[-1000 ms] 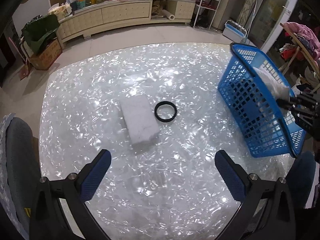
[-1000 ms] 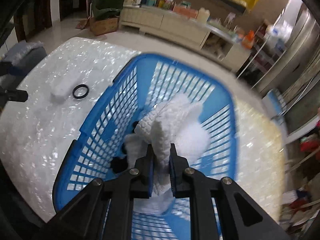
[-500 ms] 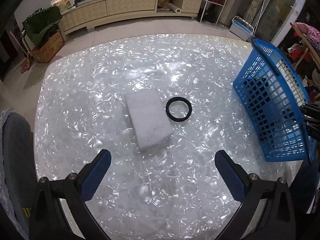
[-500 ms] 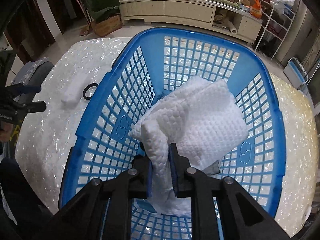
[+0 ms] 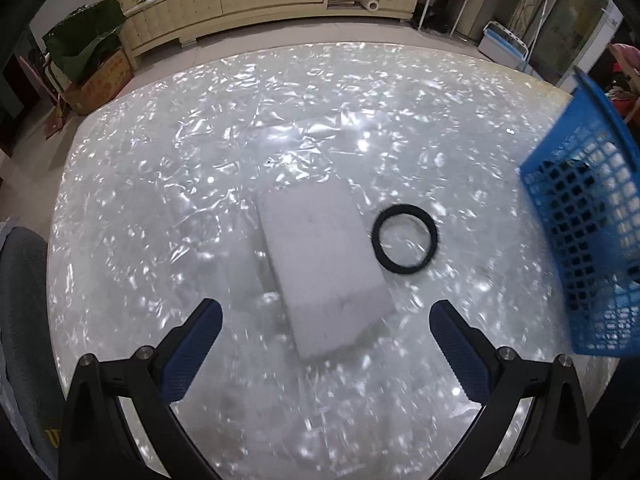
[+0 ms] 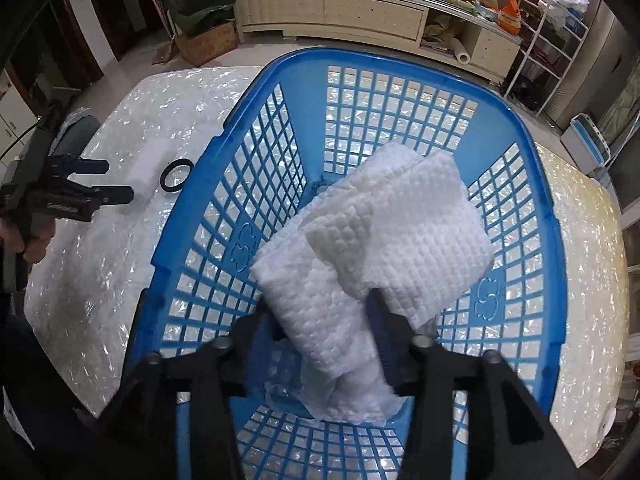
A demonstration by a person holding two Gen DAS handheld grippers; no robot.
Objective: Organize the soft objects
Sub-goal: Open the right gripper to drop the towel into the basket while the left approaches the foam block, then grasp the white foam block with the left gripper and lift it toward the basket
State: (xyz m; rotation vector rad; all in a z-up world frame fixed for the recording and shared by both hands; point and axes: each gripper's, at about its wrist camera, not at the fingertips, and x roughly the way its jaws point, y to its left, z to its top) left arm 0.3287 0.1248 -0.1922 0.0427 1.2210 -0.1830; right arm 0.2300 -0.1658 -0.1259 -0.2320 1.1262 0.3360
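The right gripper (image 6: 326, 312) points down into the blue basket (image 6: 404, 66), and its jaws are opening. The folded white cloth (image 6: 384, 232) lies between the spread fingers, slumped across the basket's slatted floor and one side wall; the motion blur on the fingers makes it hard to say whether either pad touches the fabric, but they no longer look pressed onto it. The cloth is a thick waffle-textured piece, doubled over, with a lower fold trailing toward the near end of the basket.

The left gripper (image 5: 326, 320) hangs above the glossy white table (image 5: 160, 184) with its jaws wide apart and nothing between them. Just ahead of its blue-padded fingertips lies a white rectangular block (image 5: 320, 264) — probably a sponge or foam pad — flat on the table, its long side angled away from the camera. Just beside the block, on its right and not touching it, rests a black ring (image 5: 404, 238), lying flat. The basket stands at the table's right edge in this view, well apart from both.

In the right wrist view, a person's hand (image 6: 24, 240) holds the left gripper's handle at the far left, with its fingers pointing toward block and ring.
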